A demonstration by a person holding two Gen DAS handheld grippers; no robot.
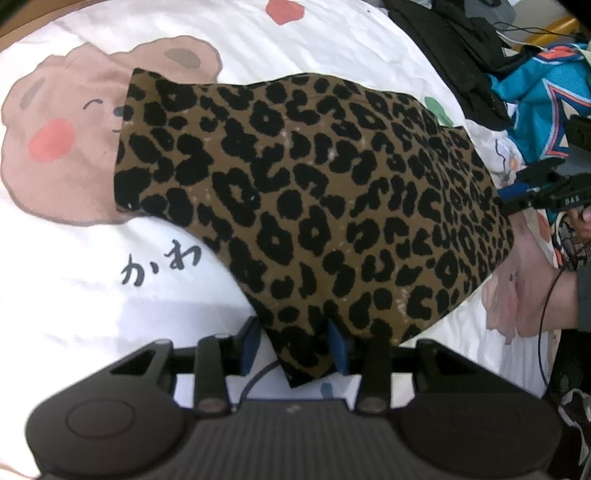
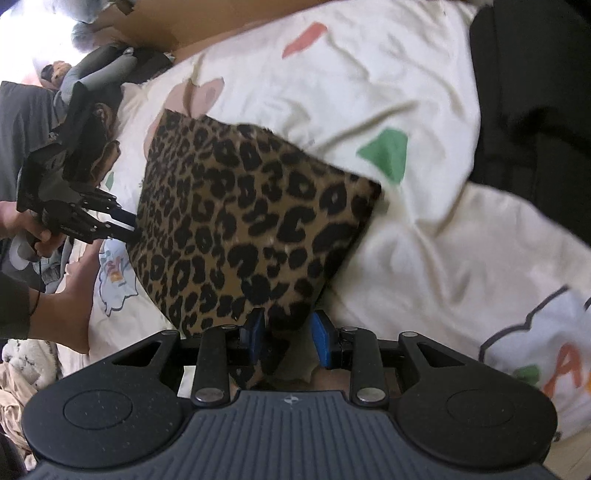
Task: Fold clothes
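A folded leopard-print garment (image 1: 314,192) (image 2: 251,221) lies flat on a white bed sheet (image 1: 74,295) (image 2: 406,92) printed with cartoon bears. My left gripper (image 1: 295,345) stands open at the near corner; the corner lies between the blue pads (image 1: 251,343), with a gap beside the left pad. My right gripper (image 2: 288,330) is open at another corner, the cloth lying loose between its pads (image 2: 321,332). In the left wrist view, the right gripper (image 1: 517,199) shows at the garment's right edge. The left gripper (image 2: 125,225) shows at its left edge in the right wrist view.
A heap of other clothes lies past the garment: a black piece (image 1: 461,48) (image 2: 535,92) and a teal and orange one (image 1: 535,99). A cardboard box (image 2: 166,22) stands beyond the bed. A person's bare hand (image 2: 62,306) rests on the sheet.
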